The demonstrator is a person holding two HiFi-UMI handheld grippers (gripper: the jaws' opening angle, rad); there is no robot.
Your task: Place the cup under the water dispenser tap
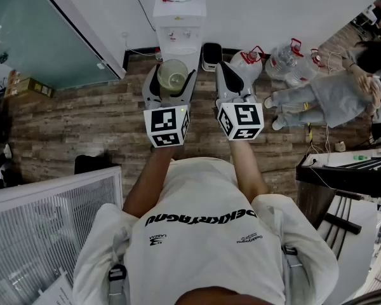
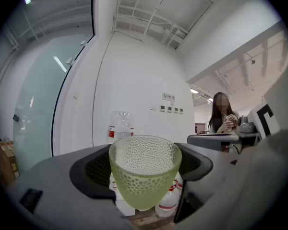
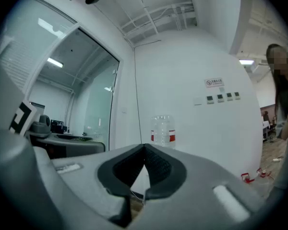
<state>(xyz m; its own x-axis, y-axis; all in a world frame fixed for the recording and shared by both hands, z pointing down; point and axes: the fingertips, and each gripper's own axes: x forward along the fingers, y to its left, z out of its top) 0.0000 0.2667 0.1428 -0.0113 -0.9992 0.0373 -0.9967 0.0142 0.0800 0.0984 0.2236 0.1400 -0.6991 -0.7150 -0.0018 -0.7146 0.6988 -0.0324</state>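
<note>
Clamping green cup (image 2: 144, 171) upright in left gripper (image 1: 172, 76), jaws wide round its wall (rim up for filling). Keeping right gripper (image 3: 144, 176) pinched shut, empty, alongside. Facing water dispenser (image 1: 178, 24), cup still short of it.

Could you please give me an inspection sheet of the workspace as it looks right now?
Surface: wood-plank floor.
Job's things: green dimpled cup, upright; white water dispenser ahead at the wall, cup not yet under its tap.
Clutter: spare water bottles and a small bin beside the dispenser; cardboard box at left.
Tongs: left tongs shut on the cup; right tongs shut, empty.
Cables: thin cord along the wall base left of the dispenser.
Surroundings: glass partition at left; person crouching at right.
</note>
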